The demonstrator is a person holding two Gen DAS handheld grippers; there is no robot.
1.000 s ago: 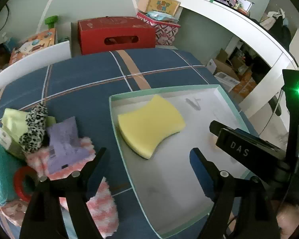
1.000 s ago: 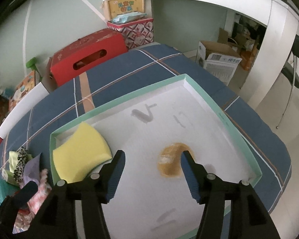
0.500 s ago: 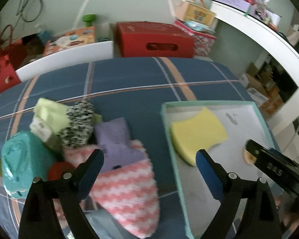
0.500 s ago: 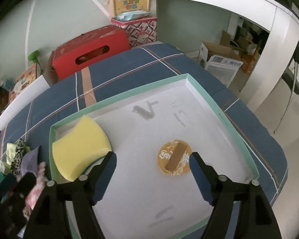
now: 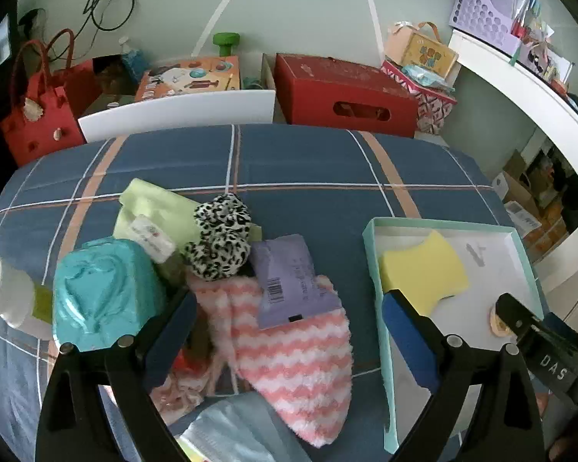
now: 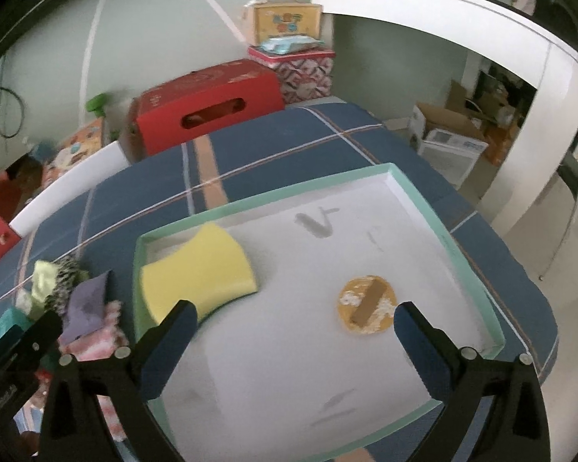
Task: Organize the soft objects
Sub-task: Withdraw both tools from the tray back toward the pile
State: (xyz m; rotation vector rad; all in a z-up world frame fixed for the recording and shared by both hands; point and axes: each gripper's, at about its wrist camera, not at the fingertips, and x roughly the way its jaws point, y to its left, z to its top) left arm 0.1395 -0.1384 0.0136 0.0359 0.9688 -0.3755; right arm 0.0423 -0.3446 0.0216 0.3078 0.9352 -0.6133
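Observation:
A pile of soft things lies on the blue plaid cloth: a pink-and-white striped fuzzy sock, a purple packet, a leopard-print scrunchie, a light green cloth and a teal heart-embossed pack. My left gripper is open above the sock. A yellow sponge lies in the mint-rimmed white tray, also in the left wrist view. My right gripper is open and empty over the tray.
An orange round sticker sits on the tray floor. A white-capped bottle lies at the pile's left. A red box, a red bag and toy boxes stand beyond the table's far edge. A white desk is at the right.
My left gripper has swung left, from over the tray and sponge to over the pile of soft things. My right gripper has pulled back a little and opened wider.

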